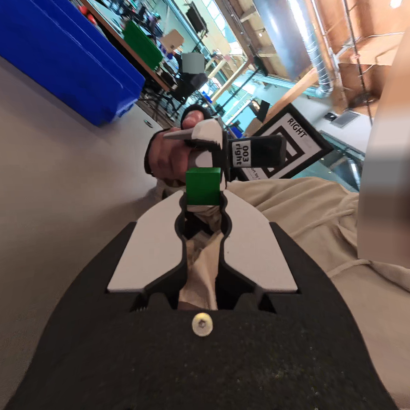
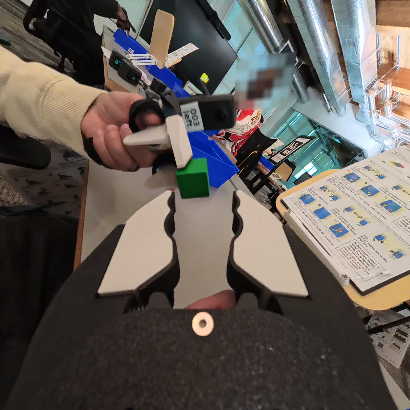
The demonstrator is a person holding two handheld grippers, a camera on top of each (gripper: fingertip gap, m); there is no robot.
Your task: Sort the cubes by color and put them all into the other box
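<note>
blue box [image 1: 66,62] cut off by the frame edge; green cube [image 2: 193,178] partly behind a gripper finger

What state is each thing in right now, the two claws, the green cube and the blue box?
Left claw: shut on the green cube, held up in the air.
Right claw: open, empty, facing the cube.
Green cube: gripped, off the table.
Blue box: resting on the table; contents hidden.
</note>
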